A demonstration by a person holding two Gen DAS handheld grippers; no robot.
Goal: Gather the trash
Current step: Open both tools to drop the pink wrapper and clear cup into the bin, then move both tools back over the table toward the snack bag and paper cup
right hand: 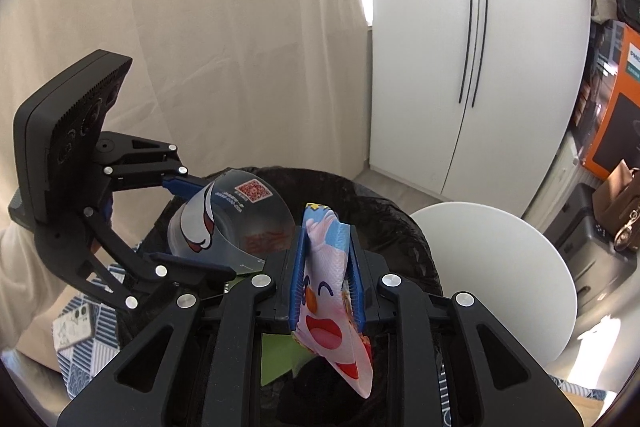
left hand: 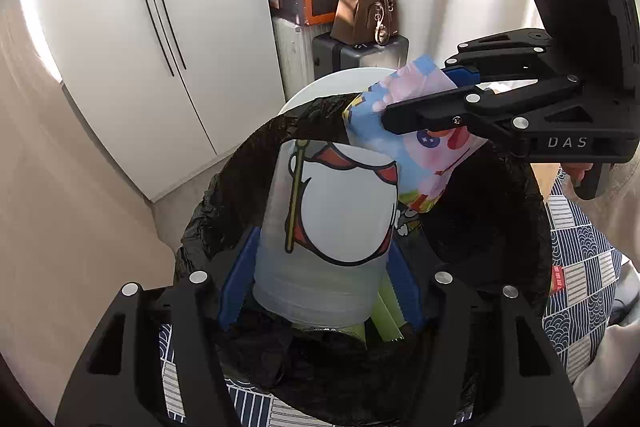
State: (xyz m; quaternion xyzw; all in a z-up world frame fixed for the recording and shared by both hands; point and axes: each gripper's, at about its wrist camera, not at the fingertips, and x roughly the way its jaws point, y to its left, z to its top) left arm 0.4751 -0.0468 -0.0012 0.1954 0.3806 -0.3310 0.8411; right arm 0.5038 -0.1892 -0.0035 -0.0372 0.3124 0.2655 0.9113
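Now my left gripper (left hand: 320, 247) clamps a plastic cup (left hand: 340, 223), my right gripper (right hand: 326, 267) pinches a wrapper (right hand: 324, 291), over the bin (left hand: 500, 227); releasing early risks the wrapper snagging its rim.

We find the mouth of the black-lined bin (left hand: 492, 227) crowded: the left gripper (left hand: 320, 279) with its plastic cup (left hand: 340, 211) fills the lower centre of the left view, and the right gripper (right hand: 326, 283) with its printed wrapper (right hand: 324, 291) crosses the upper right. Open liner remains at centre right. The white round table (right hand: 520, 267) stands just behind the bin.
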